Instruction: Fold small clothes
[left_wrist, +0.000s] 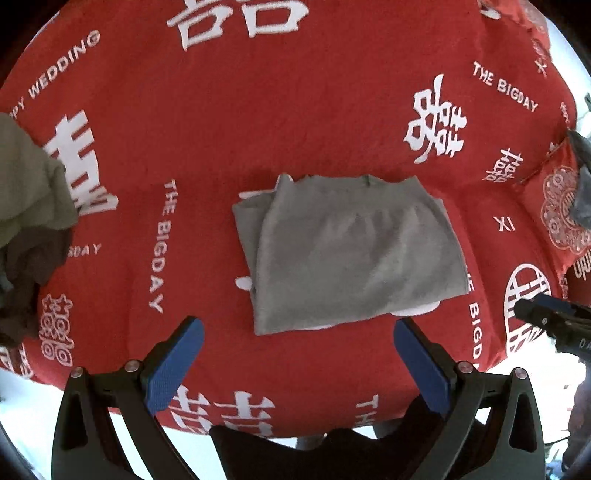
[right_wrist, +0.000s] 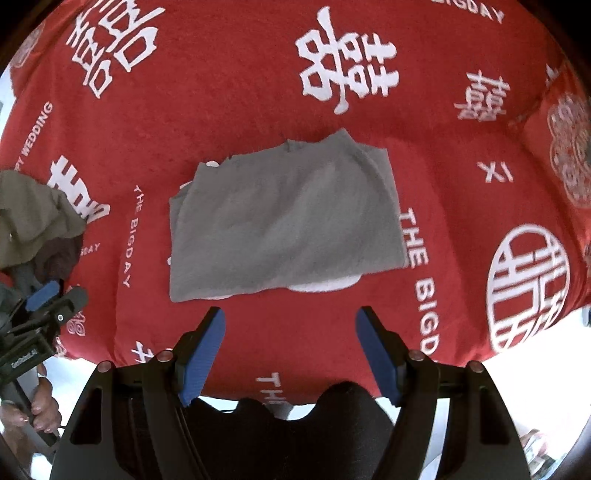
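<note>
A small grey garment (left_wrist: 347, 254) lies folded into a rough rectangle on the red cloth with white lettering (left_wrist: 258, 110); it also shows in the right wrist view (right_wrist: 284, 218). My left gripper (left_wrist: 299, 328) is open and empty, just short of the garment's near edge. My right gripper (right_wrist: 290, 317) is open and empty, also just short of the near edge. The right gripper appears at the right edge of the left wrist view (left_wrist: 546, 317), and the left gripper at the left edge of the right wrist view (right_wrist: 48, 299).
A pile of olive and dark clothes (left_wrist: 26, 206) lies at the left, seen also in the right wrist view (right_wrist: 33, 221). A red patterned cushion (left_wrist: 557, 210) with a dark item on it lies at the right. The cloth's near edge (left_wrist: 295, 424) drops off below the grippers.
</note>
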